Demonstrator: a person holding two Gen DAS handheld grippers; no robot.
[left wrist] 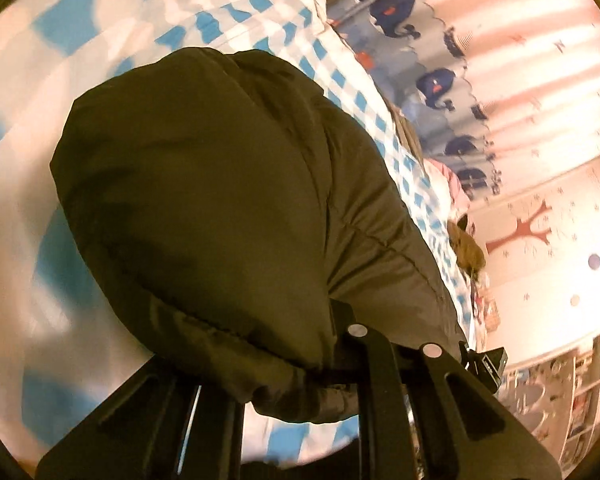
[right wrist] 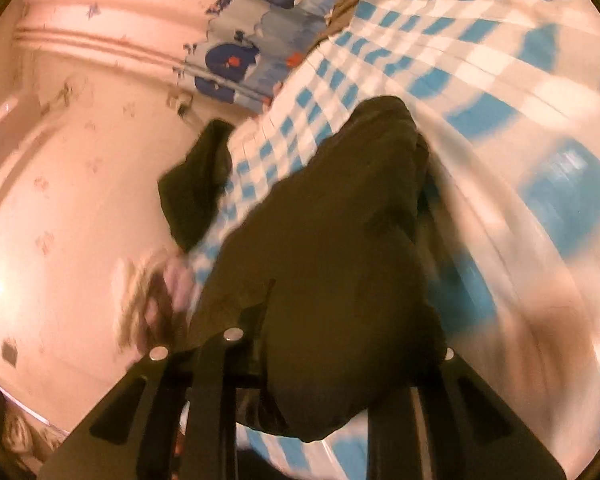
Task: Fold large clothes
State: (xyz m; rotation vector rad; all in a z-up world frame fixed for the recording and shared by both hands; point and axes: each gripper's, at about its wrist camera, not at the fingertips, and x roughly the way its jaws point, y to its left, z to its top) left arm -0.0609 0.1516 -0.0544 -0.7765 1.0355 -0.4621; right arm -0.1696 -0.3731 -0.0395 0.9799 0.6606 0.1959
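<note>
A dark olive padded jacket (left wrist: 220,184) lies bunched on a bed with a blue-and-white checked sheet (left wrist: 60,20). My left gripper (left wrist: 328,364) is shut on a fold of the jacket's near edge, and the cloth bulges over its fingertips and hides them. In the right wrist view the same jacket (right wrist: 332,248) rises from the sheet (right wrist: 500,80). My right gripper (right wrist: 320,364) is shut on the jacket, with cloth draped between and over its fingers. A separate dark flap (right wrist: 196,192) hangs at the bed's far edge.
A curtain printed with blue whales (left wrist: 420,40) hangs behind the bed. A brown plush toy (left wrist: 468,252) sits at the bed's edge, by a pink wall with a tree decal (left wrist: 532,232). Shelves (left wrist: 572,400) stand at lower right. The same curtain (right wrist: 260,20) shows in the right view.
</note>
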